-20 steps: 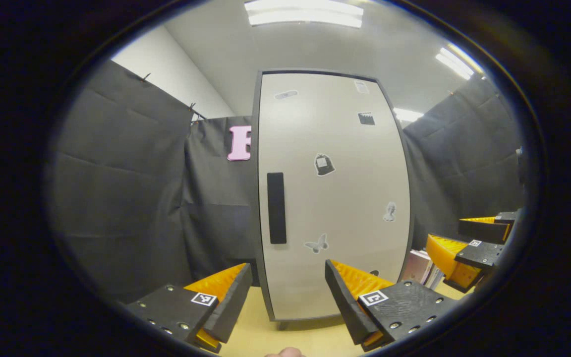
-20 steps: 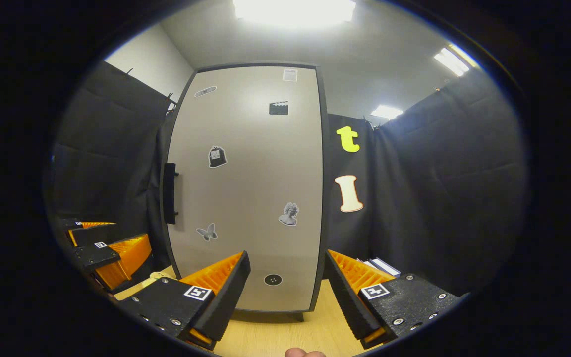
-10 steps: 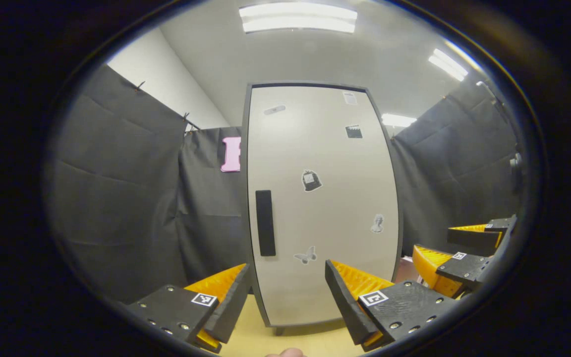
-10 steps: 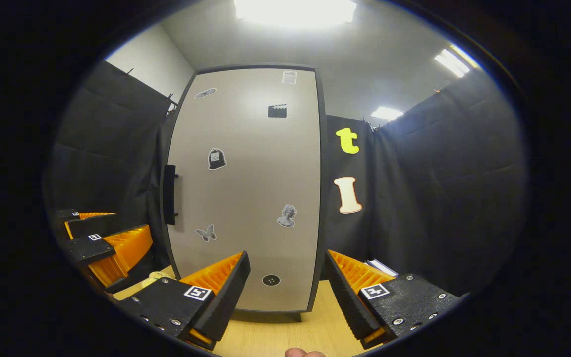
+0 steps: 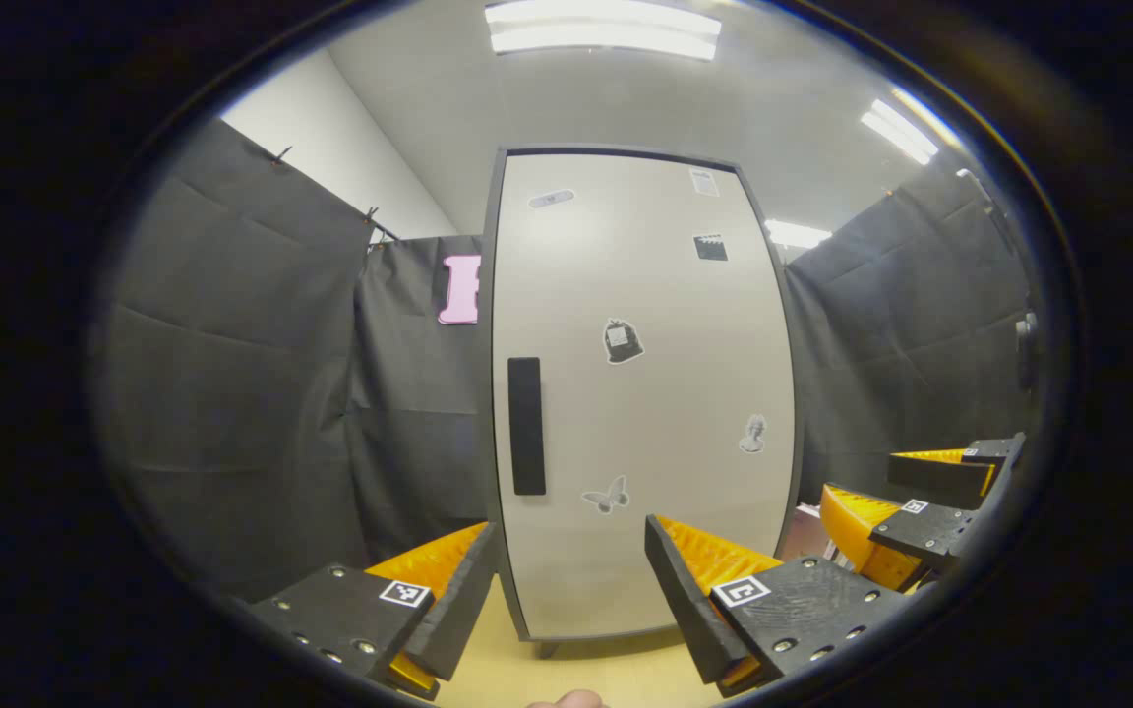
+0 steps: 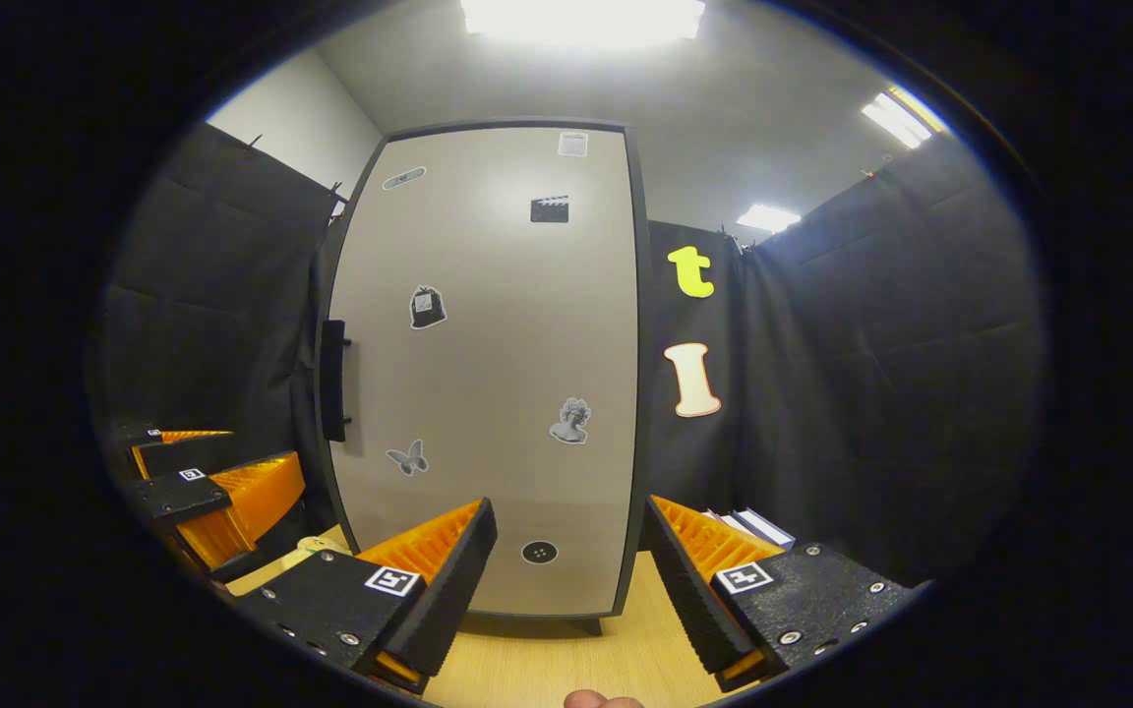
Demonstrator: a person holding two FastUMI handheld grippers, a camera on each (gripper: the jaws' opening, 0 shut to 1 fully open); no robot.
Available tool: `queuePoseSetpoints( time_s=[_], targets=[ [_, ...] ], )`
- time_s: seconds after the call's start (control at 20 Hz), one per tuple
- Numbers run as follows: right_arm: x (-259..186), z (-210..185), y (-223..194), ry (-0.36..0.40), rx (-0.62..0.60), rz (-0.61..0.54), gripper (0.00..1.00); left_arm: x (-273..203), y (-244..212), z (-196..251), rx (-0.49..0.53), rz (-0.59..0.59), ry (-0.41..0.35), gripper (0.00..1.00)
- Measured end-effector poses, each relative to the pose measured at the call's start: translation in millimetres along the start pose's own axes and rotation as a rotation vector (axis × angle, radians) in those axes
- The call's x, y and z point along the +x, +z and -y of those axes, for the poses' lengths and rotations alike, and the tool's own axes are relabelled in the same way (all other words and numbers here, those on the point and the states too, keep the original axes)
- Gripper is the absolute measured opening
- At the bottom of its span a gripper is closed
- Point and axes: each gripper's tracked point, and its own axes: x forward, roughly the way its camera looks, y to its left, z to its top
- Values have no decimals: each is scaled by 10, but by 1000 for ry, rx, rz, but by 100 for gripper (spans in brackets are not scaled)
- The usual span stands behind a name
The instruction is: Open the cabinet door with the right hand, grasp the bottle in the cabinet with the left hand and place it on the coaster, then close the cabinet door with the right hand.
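Observation:
A tall pale cabinet door (image 5: 640, 393) with several stickers stands closed ahead, its dark vertical handle (image 5: 525, 425) on the left side. In the right gripper view the same door (image 6: 488, 374) faces me with the handle (image 6: 332, 381) at its left edge. My left gripper (image 5: 566, 580) is open and empty in front of the door's lower part. My right gripper (image 6: 566, 575) is open too, holding nothing, short of the door. The right gripper (image 5: 906, 501) also appears at the far right of the left gripper view, and the left gripper (image 6: 208, 487) at the far left of the right gripper view.
The cabinet stands on a light wooden table (image 6: 527, 669). Stacked books (image 6: 748, 526) lie to the right of the cabinet. A pale flat object (image 6: 316, 546) lies on the table left of the cabinet's foot. Black cloth walls surround the booth.
The left gripper's view has shifted slightly up and down; the door stays shut. The right gripper has barely moved.

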Motion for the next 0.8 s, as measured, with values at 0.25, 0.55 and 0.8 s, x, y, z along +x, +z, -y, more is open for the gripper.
queuePoseSetpoints(
  time_s=[0.25,0.55,0.8],
  targets=[
    [28,-1,8,1,-7,-1,93,53,-22,39,-7,-2,-13,88],
    [152,-31,11,11,-8,-8,93,119,-45,52,-17,-6,-31,88],
    [339,-107,29,38,-30,0,93,70,-56,1,-7,-1,-36,92]
  ],
)
